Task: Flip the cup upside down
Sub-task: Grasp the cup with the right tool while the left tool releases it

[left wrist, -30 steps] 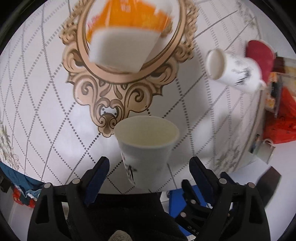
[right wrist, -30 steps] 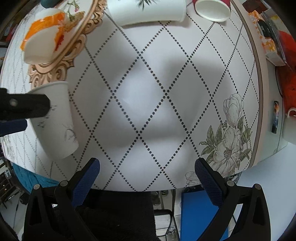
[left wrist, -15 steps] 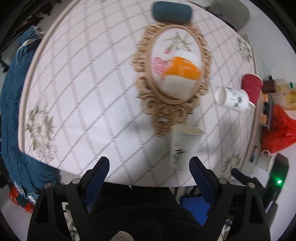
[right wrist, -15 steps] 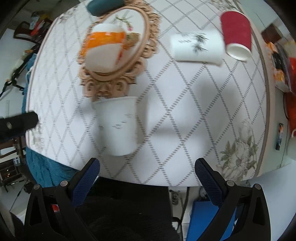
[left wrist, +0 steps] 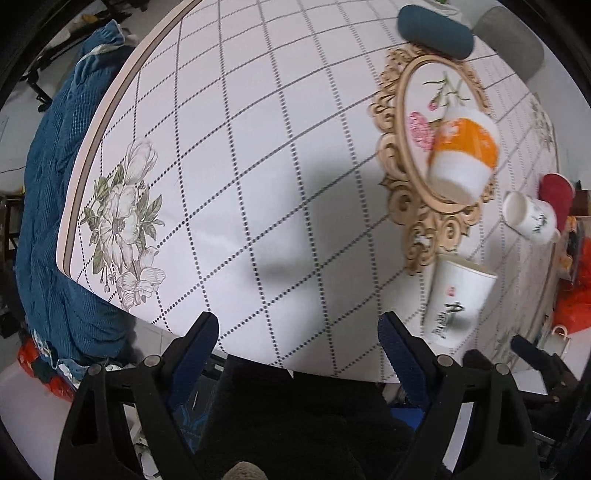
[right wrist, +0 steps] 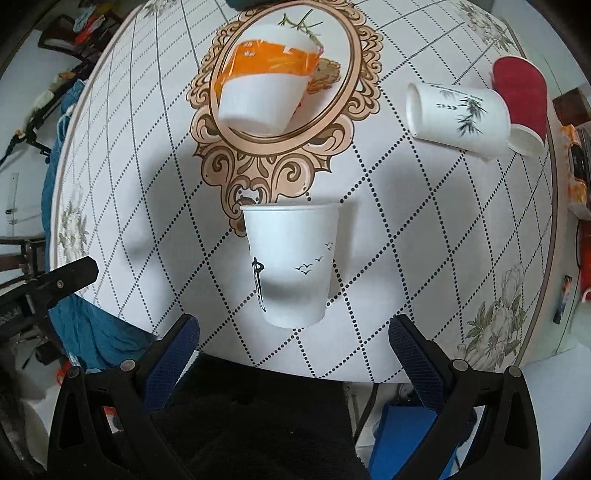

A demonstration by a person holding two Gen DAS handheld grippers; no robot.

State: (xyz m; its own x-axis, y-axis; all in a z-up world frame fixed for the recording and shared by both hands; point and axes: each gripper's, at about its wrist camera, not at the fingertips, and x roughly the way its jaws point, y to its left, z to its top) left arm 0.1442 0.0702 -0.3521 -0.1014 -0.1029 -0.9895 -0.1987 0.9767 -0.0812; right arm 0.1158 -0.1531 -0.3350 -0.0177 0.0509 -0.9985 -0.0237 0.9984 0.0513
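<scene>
A white paper cup with black calligraphy and small birds [right wrist: 291,266] stands near the table's front edge, just in front of the gold oval frame; from the right wrist view its wide rim is at the far end and its narrow end toward me. It also shows in the left wrist view [left wrist: 456,301], at the right. My right gripper [right wrist: 293,343] is open and empty, its jaws wide apart just short of the cup. My left gripper [left wrist: 297,339] is open and empty, off to the cup's left over bare table.
An orange-and-white cup [right wrist: 264,92] rests on the gold-framed oval mat [right wrist: 351,74]. A white bamboo-print cup [right wrist: 458,114] lies on its side beside a red cup [right wrist: 521,92]. A dark teal case [left wrist: 436,31] lies at the back. Blue cloth [left wrist: 51,221] hangs at the table's left.
My left gripper has let go of the white cup and pulled back to the left. My right gripper has swung left and now faces the cup.
</scene>
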